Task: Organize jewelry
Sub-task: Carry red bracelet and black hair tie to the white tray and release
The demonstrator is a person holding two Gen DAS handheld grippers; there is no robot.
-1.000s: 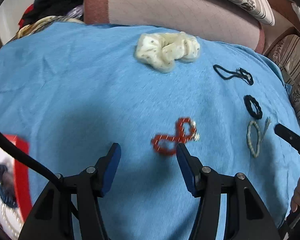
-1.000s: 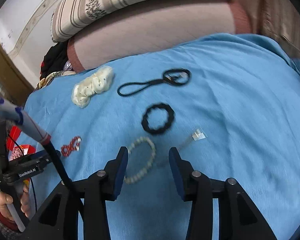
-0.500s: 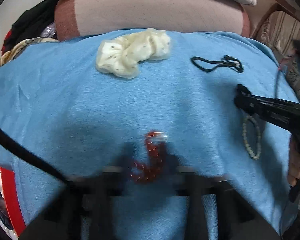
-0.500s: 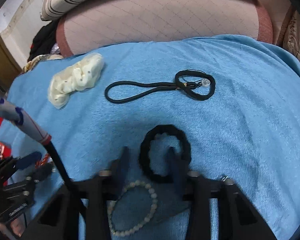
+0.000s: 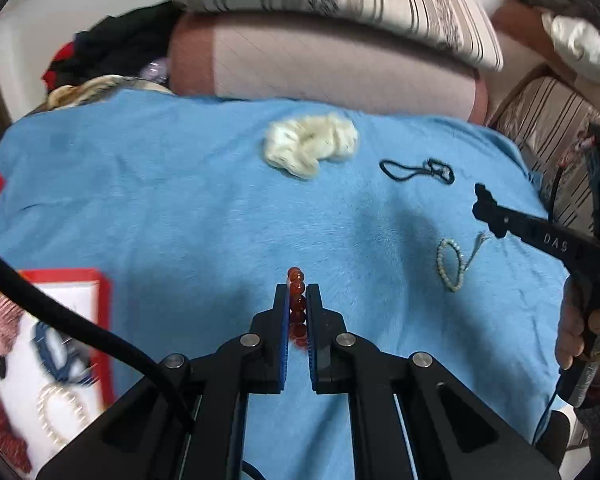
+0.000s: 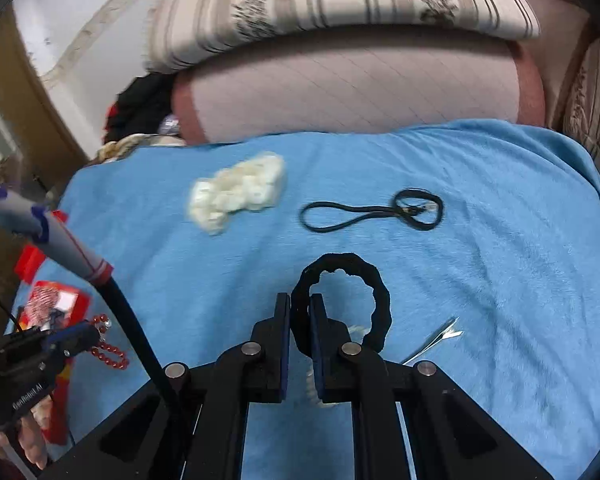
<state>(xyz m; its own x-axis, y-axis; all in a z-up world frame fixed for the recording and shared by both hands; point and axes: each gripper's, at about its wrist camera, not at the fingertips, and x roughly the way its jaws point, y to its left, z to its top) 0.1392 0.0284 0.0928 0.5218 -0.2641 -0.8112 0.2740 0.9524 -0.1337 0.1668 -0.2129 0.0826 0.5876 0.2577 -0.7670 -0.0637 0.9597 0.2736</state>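
A red bead bracelet [image 5: 297, 304] is being pinched between the clenched jaws of the left gripper [image 5: 298, 300]; a black scrunchie [image 6: 342, 300] is being gripped edgewise by the right gripper [image 6: 300, 312]. The red box [image 5: 96, 280] is lying at eight o'clock on the blue blanket [image 5: 180, 200]. Slipping is being risked, since only a few beads are being caught.

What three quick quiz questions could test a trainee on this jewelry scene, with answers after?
1. True or false: the left gripper is shut on the red bead bracelet.
2. What does the right gripper hold? A) cream scrunchie B) black scrunchie C) pearl bracelet
3. Fill in: the jewelry lies on a ___ blanket.

Key: 1 true. 2 B, the black scrunchie; the cream scrunchie and pearl bracelet lie untouched. 3 blue.
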